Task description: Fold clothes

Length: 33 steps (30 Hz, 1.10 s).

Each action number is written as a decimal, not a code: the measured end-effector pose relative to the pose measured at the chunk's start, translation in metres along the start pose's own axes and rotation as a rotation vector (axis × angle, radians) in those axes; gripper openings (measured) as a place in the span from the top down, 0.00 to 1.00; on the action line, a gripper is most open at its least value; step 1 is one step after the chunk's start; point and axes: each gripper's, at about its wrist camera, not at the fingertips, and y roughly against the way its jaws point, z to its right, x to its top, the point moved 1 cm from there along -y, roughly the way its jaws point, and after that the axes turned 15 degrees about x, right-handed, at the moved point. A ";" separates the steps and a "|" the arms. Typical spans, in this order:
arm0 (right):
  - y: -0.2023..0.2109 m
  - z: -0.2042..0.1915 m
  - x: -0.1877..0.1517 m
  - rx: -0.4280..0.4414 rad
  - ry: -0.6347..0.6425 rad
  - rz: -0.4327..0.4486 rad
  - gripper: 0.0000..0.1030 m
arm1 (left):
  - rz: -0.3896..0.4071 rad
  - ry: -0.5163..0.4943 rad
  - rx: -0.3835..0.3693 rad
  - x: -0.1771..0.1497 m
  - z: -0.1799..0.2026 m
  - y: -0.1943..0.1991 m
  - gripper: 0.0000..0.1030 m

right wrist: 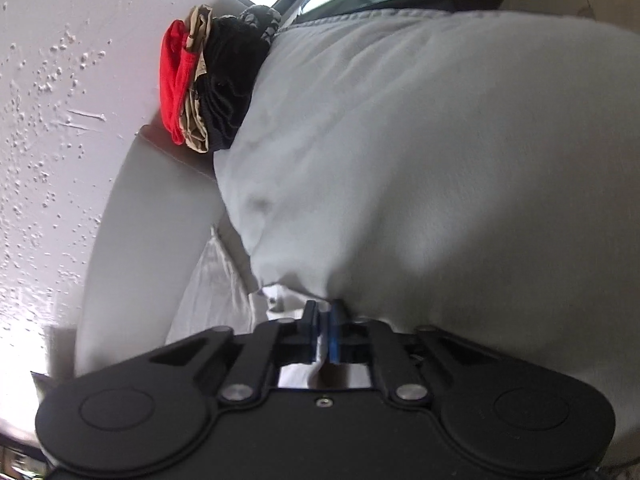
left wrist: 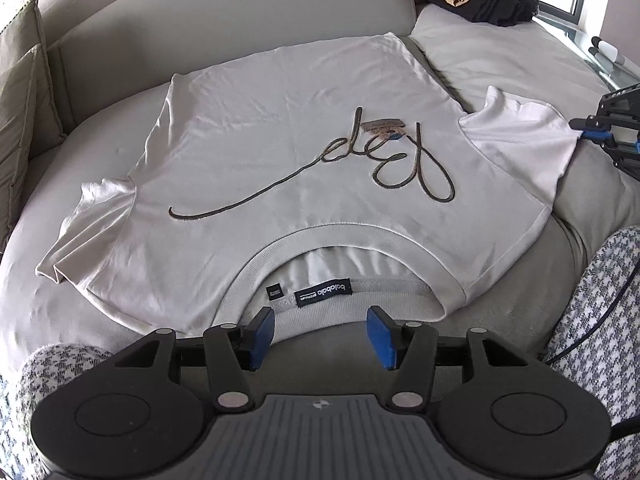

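Sleeve fold getting started
T-shirt (left wrist: 280, 152) sleeve is clamped by right gripper (right wrist: 326, 334), left gripper (left wrist: 320, 334) held apart by the collar; sleeve probably needs folding inward.

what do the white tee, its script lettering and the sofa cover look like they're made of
White tee: soft matte knit, probably cotton jersey; fine creases, ribbed collar.
Script lettering: raised dark cord or embroidery, slightly shiny; which one is unclear.
Sofa cover: grey matte woven cloth, stitched seams.
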 end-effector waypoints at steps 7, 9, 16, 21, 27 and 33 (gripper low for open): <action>0.002 -0.045 -0.021 -0.014 0.235 0.017 0.98 | -0.001 0.059 -0.017 -0.009 -0.018 -0.001 0.49; 0.000 -0.071 -0.036 0.007 0.362 -0.004 0.98 | 0.005 0.073 -0.022 -0.011 -0.023 -0.001 0.49; -0.026 -0.147 -0.138 0.059 0.902 -0.218 0.98 | 0.001 0.136 -0.043 -0.019 -0.042 -0.004 0.49; -0.045 -0.135 -0.197 0.003 1.061 -0.432 0.94 | -0.015 0.159 -0.047 -0.025 -0.050 -0.008 0.50; -0.024 -0.124 -0.174 -0.009 0.894 -0.444 0.87 | -0.025 0.170 -0.050 -0.025 -0.051 -0.012 0.50; -0.059 -0.096 -0.120 -0.273 0.718 -0.401 0.87 | -0.017 0.134 -0.064 -0.025 -0.038 -0.006 0.49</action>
